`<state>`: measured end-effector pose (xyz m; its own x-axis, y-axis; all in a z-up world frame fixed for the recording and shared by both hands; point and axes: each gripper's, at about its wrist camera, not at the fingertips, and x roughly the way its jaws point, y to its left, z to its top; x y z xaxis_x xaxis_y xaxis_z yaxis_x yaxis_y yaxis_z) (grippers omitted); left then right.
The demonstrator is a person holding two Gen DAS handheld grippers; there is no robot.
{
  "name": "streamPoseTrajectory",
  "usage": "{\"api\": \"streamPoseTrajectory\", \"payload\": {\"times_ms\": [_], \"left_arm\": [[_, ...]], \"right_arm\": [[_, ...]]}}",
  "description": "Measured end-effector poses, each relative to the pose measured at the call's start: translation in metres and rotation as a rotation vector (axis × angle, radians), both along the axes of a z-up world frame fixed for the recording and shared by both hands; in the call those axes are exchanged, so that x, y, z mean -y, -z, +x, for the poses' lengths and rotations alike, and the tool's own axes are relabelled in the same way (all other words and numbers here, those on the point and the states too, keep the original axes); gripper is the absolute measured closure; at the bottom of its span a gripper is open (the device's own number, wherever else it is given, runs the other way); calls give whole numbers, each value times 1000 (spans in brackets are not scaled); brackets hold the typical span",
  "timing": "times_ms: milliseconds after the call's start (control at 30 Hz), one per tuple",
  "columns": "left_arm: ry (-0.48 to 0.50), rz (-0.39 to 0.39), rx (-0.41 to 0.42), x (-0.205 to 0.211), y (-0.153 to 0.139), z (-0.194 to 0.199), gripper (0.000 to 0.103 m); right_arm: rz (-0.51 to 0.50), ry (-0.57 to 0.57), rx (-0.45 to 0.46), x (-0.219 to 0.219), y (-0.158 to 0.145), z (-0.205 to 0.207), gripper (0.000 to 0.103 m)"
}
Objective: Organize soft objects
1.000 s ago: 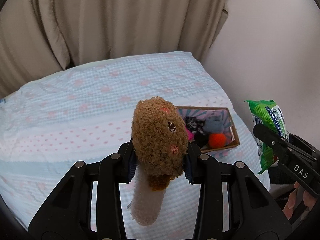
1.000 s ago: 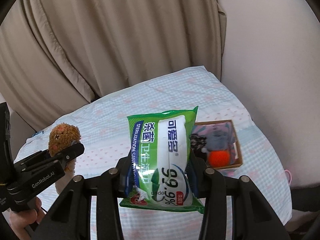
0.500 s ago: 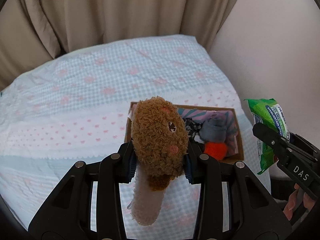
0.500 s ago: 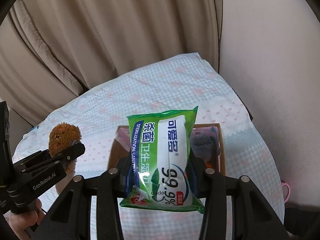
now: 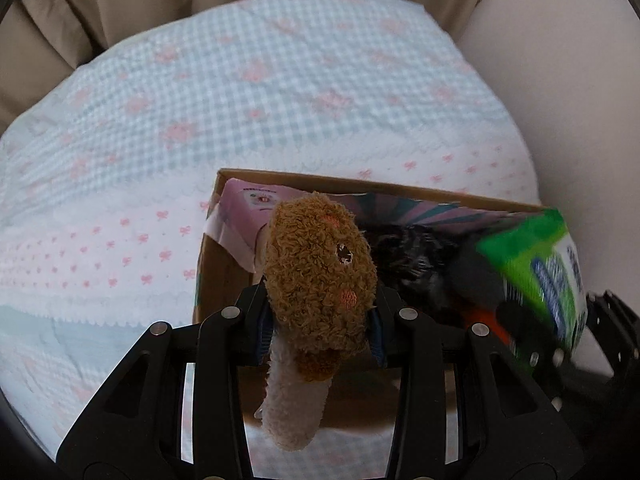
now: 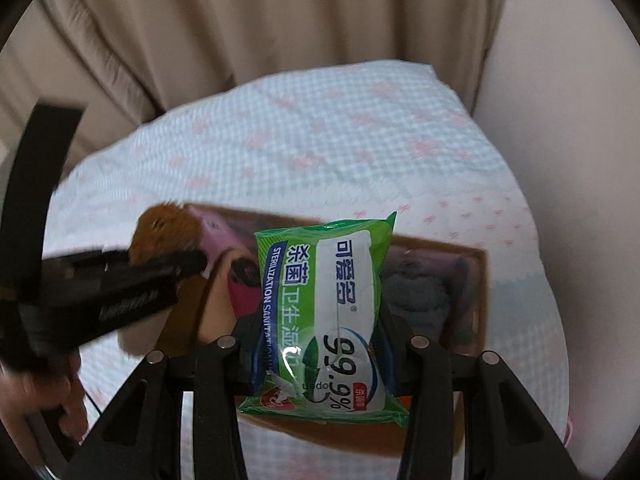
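My left gripper (image 5: 320,334) is shut on a brown plush toy (image 5: 318,276) with a pale body, held above the left end of an open cardboard box (image 5: 218,276). My right gripper (image 6: 320,356) is shut on a green pack of wet wipes (image 6: 324,312), held above the box (image 6: 482,300). The wipes also show blurred at the right of the left wrist view (image 5: 540,276). The plush and left gripper show at the left of the right wrist view (image 6: 160,236). The box holds a black fluffy item (image 5: 408,256), a grey soft item (image 6: 416,296) and something orange (image 5: 480,318).
The box sits on a bed with a blue-checked cover with pink bows (image 5: 240,92). Beige curtains (image 6: 240,40) hang behind the bed. A pale wall (image 6: 568,120) runs along the bed's right side.
Both grippers have moved forward and down over the box, which now fills the lower middle of both views. The wipes pack has swung in over the box's right end.
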<state>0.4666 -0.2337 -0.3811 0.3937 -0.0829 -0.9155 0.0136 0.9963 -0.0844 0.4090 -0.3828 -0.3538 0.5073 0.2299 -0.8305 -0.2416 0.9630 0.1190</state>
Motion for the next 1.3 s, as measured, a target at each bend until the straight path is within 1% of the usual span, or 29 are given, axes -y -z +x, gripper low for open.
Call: {"api": "streamPoseTrajectory", "payload": {"times_ms": [100,167,233,267,300,333,367,400,467,667,767,900,1033,1100,1300], "left_arm": [[6,0,-22,0,16,8,69],[10,2,-25,1,21,12,69],[10,22,-6,4,19,15,60],[13,28,-1,5,17,17,37],[15,31,2,6,16,19,4],[20,27,17,7,12,20,0],[26,22,26,7,9,20,0],[32,17,24,7,8,20,0],[38,19,19,9,7,20,0],[33,14,16,7,-4,13,0],[31,11,23,6,-11,8,0],[23,3,48,2,-26,-3,0],[9,-22,79,-5,-51,-21,0],[11,-15,101,-6,-67,-31,0],[21,-6,202,-19,-138,-83,0]], "right_arm": [[-11,-23,-31,-3,24,1,63],[-16,-37,-46,-6,38,1,63],[-29,-46,-41,-8,46,1,63],[-32,-62,-39,-11,49,1,60],[-48,-85,-36,-14,52,0,48],[-67,-105,-31,-17,53,-2,38],[-84,-127,-26,-19,55,-3,15],[-82,-147,-27,-20,56,-5,1],[-69,-156,-26,-19,55,-8,0],[-79,-111,-20,-18,51,-9,0],[-87,-104,-11,-15,44,-11,0],[-67,-80,21,-10,28,-20,0],[-35,-40,16,-2,10,-27,0],[-15,-13,18,2,-4,-33,0],[29,49,74,10,-65,-62,0]]}}
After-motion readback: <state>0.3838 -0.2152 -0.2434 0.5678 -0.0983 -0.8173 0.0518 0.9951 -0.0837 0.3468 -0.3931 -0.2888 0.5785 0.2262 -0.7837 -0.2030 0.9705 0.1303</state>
